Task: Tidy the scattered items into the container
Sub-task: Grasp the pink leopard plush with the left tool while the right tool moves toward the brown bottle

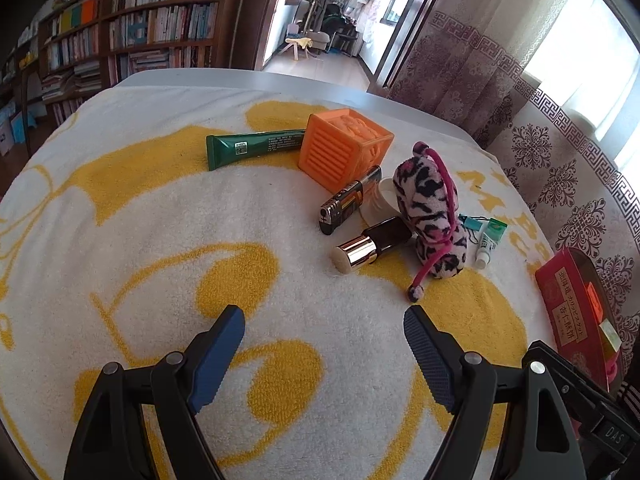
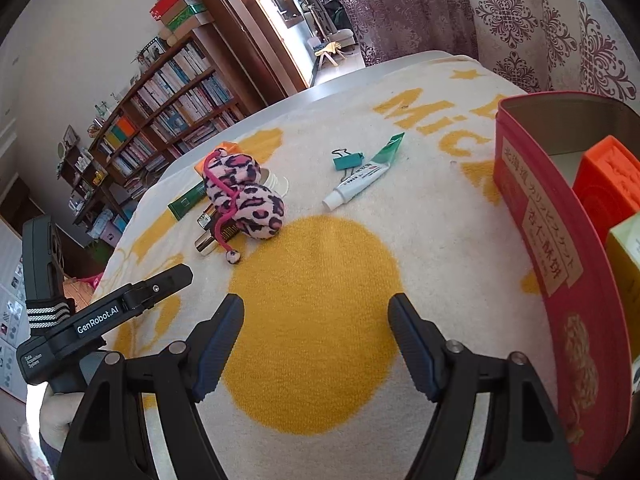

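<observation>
Task partly done. The red tin [image 2: 560,240] stands just right of the right gripper [image 2: 316,344] and already holds an orange block [image 2: 608,188] and a pale green box [image 2: 628,264].

Left to clear, all ahead of the grippers on the towel [image 1: 160,220]: a pink spotted plush toy [image 1: 432,216], a gold-capped bottle [image 1: 372,246], a lighter [image 1: 348,200], a green tube [image 1: 256,146], an orange cube [image 1: 344,144], a small white tube [image 2: 364,172] and a teal binder clip [image 2: 346,159]. A white round thing behind the plush is mostly hidden. The pile sits ahead and to the right of the left gripper [image 1: 324,344], and ahead to the left of the right one; clip and white tube lie straight ahead of the right gripper, well apart from it.

Both grippers are spread wide, nothing between the fingers, hovering over bare towel.

Surface: white and yellow terry towel covering a pale tabletop [image 1: 240,78]. Room: bookshelves [image 1: 140,24] to the left, patterned curtains [image 1: 500,64] to the right, an open doorway beyond.
</observation>
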Action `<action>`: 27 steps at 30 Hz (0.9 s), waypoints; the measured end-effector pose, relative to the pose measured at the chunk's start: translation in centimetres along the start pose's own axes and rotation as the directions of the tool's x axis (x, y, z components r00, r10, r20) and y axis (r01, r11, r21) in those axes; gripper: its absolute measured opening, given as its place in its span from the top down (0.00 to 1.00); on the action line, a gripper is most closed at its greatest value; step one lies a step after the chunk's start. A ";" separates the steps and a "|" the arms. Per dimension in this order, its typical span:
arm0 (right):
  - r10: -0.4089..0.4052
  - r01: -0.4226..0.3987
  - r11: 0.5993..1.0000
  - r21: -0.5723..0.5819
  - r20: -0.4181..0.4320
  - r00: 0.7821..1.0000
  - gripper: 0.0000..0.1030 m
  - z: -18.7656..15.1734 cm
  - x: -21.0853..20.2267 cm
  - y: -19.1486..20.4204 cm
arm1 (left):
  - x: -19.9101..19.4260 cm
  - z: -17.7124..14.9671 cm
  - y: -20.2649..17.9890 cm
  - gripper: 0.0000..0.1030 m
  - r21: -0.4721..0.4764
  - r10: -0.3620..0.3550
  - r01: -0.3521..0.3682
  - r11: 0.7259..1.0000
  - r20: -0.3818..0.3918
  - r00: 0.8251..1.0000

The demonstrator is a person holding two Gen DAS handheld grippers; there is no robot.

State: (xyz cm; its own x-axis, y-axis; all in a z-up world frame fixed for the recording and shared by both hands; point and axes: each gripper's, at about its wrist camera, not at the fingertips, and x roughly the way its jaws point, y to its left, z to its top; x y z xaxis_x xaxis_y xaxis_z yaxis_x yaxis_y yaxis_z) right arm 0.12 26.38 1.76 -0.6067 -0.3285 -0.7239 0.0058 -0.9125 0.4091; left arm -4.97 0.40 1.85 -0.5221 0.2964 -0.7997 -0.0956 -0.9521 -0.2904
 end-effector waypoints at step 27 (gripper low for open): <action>0.045 -0.044 0.998 -0.039 0.014 0.999 0.24 -0.5 -0.6 0.2 | 3.5 5.6 -4.9 0.61 0.026 -0.051 0.051 0.998 0.029 0.998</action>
State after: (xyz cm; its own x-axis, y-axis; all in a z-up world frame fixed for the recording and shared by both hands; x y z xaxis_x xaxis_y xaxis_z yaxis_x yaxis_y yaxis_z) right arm 0.92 26.24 2.01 -0.6166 -0.3655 -0.6973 0.0637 -0.9060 0.4186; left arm -11.09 5.64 3.40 -0.5413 0.3426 -0.7679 -0.1440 -0.9375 -0.3168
